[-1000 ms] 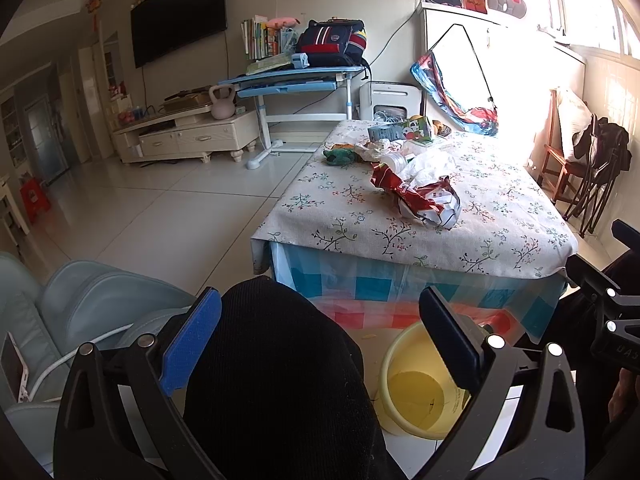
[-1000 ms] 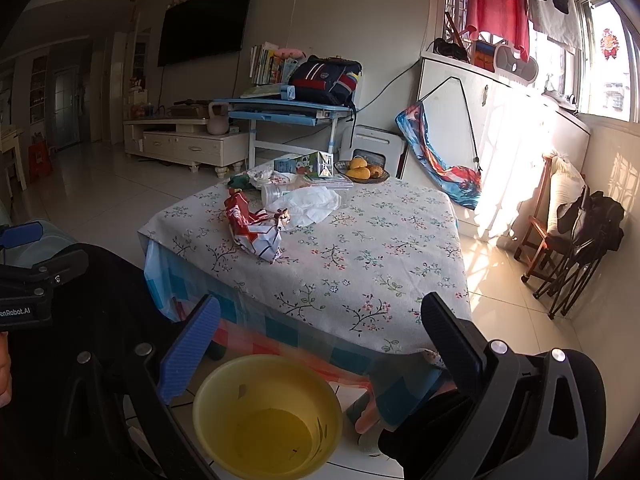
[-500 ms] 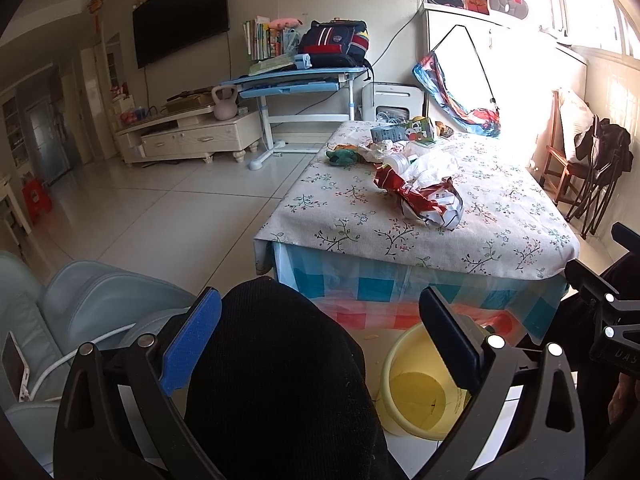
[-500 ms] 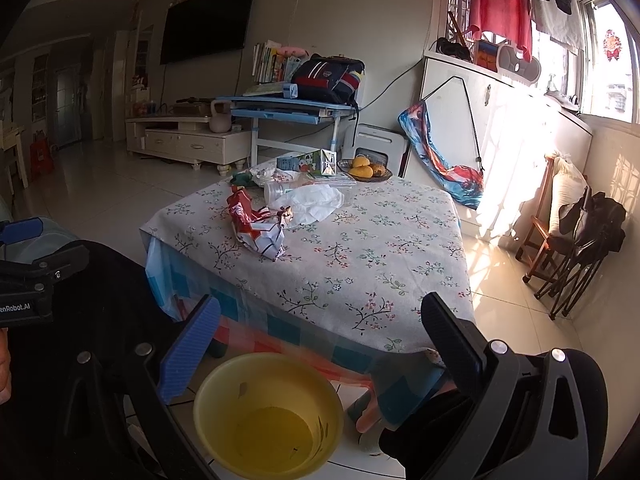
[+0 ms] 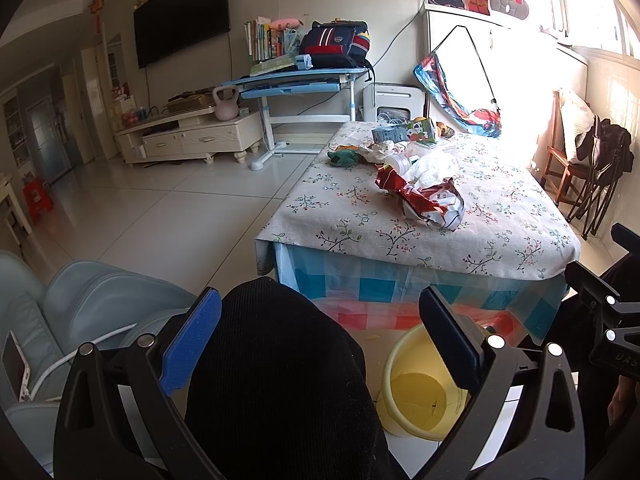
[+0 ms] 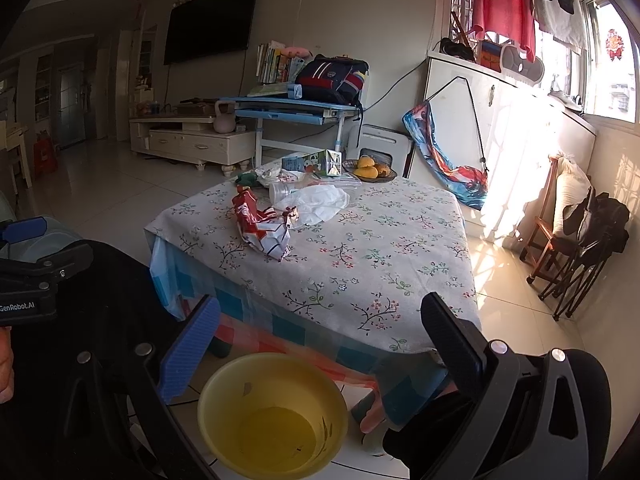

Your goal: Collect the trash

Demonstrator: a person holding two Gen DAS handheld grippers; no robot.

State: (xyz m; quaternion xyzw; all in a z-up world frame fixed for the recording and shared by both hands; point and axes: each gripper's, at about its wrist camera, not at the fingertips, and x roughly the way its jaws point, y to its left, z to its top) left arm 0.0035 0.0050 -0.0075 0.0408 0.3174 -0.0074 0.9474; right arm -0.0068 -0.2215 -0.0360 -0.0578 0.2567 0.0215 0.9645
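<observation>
A crumpled red and white wrapper (image 5: pixel 426 202) (image 6: pixel 264 232) lies on the floral-cloth table (image 5: pixel 400 240) (image 6: pixel 360 264). Behind it lie a white plastic bag (image 6: pixel 316 202) (image 5: pixel 434 168), a clear cup (image 6: pixel 284 190), a carton (image 6: pixel 316 162) (image 5: pixel 404 133) and a green scrap (image 5: pixel 344 157). A yellow bin (image 6: pixel 272 412) (image 5: pixel 420 396) stands on the floor at the table's near edge. My left gripper (image 5: pixel 320 344) is open and empty, low over a black-clad knee. My right gripper (image 6: pixel 320 344) is open and empty above the bin.
A fruit bowl (image 6: pixel 370 170) sits at the table's far end. A blue desk with a backpack (image 6: pixel 296 112), a TV cabinet (image 6: pixel 188 140) and a folded chair (image 6: pixel 580 248) stand around. A light blue sofa (image 5: pixel 80 312) with a phone on it is at left.
Both views have shifted slightly nearer to the table; the trash looks a bit larger. Both grippers remain open and empty.
</observation>
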